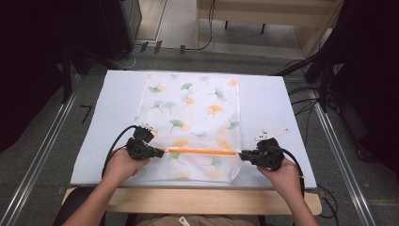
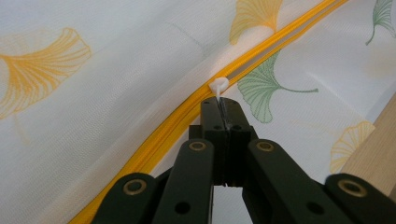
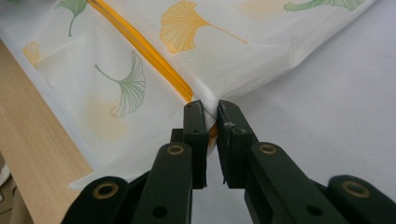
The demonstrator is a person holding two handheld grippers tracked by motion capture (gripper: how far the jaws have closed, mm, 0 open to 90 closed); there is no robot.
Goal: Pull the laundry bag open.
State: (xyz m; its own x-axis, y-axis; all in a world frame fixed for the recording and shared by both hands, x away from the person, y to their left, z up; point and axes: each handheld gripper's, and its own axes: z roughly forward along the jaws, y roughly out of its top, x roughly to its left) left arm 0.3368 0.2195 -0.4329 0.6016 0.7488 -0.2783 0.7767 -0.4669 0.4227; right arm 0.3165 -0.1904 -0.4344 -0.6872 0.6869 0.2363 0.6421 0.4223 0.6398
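Ginkgo-print bag [image 1: 195, 113], unlettered; left hand-held gripper [image 2: 221, 103] pinching zipper pull [image 2: 218, 87], right hand-held gripper [image 3: 210, 112] pinching bag's edge.

Table [image 1: 94, 141]: white covering over the top, pale wood edge showing along the near side. Floor [image 1: 42, 155]: grey, carpet-like; two metal rails [image 1: 49, 141] run along it, one on each side of the table. Far side: light wooden furniture [image 1: 263, 14], probably a bench or desk, though the view cuts off its top. Black cables [image 1: 310, 101] trail over the floor at right. Dark equipment [image 1: 117, 23] stands at upper left; both upper corners sit in deep shadow. Light is even over the tabletop.
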